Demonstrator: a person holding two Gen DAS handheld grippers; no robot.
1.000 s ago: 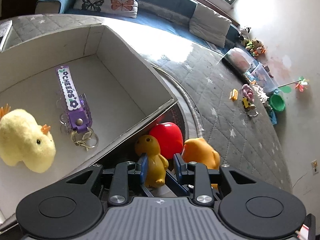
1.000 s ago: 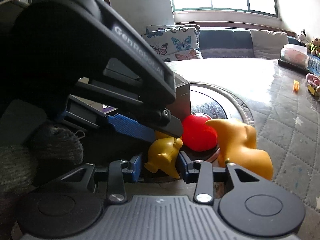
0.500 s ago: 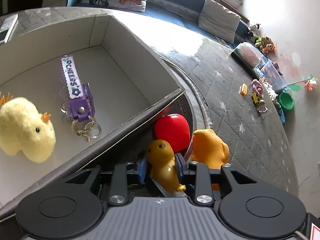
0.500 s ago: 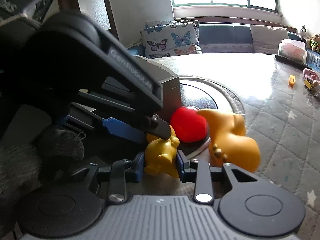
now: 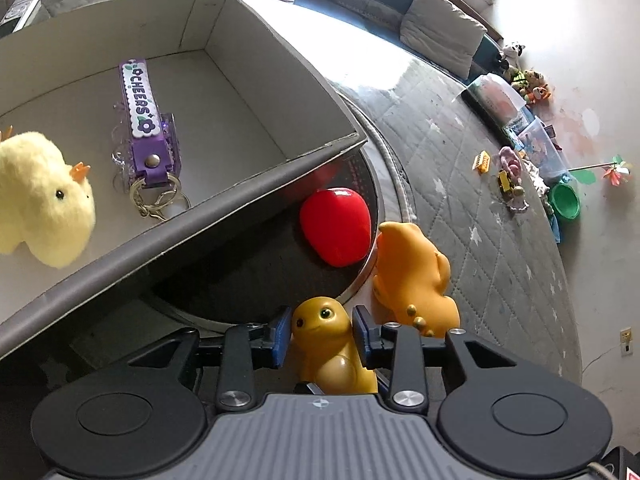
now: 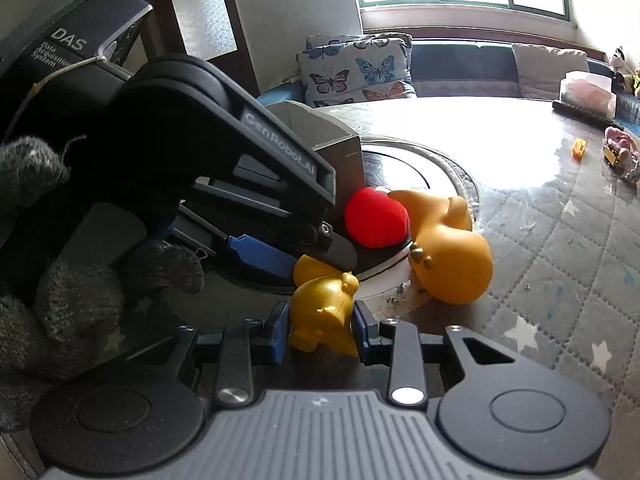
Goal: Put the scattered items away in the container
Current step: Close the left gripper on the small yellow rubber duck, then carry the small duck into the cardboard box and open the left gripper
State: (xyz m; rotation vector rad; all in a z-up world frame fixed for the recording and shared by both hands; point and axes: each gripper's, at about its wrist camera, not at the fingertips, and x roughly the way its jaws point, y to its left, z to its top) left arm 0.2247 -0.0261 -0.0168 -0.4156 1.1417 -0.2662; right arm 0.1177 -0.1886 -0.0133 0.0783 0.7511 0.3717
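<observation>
Our right gripper (image 6: 320,330) is clamped on the small yellow toy figure (image 6: 322,312), lying sideways just above the quilted mat (image 6: 560,264). Our left gripper (image 5: 320,338) has just been opening, its pads straddling the figure's upright head. The grey box (image 5: 256,28) wall stands just beside; the mat lies open rightward.

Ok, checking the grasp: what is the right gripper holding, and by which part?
The small yellow dinosaur toy, pinched across its body between the pads of the right gripper.
</observation>
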